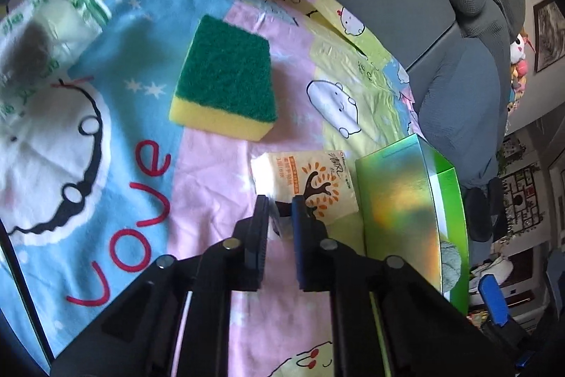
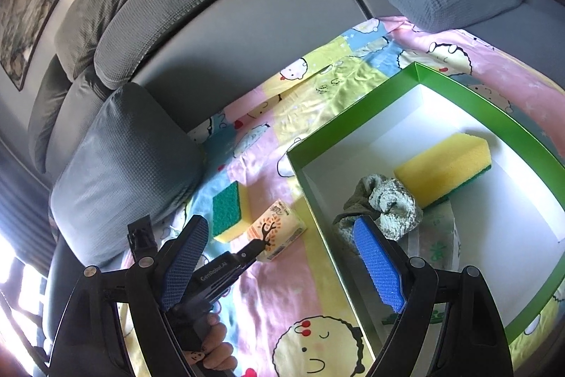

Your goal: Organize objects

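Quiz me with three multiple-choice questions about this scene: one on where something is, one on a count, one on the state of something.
1. Where does the tissue pack lie?
A. inside the green box
B. on the patterned sheet, just outside the green box
C. on a grey cushion

2. How many sponges are in view?
A. one
B. two
C. four

3. How does the right hand-held gripper stand?
A. open, holding nothing
B. shut on a sponge
C. shut on the cloth

Answers:
1 B: the pack rests on the sheet beside the green box, with the left hand-held gripper closed on its near edge.
2 B: one sponge lies on the sheet, another sponge inside the box next to the grey cloth.
3 A: its blue pads stand wide apart with nothing between.
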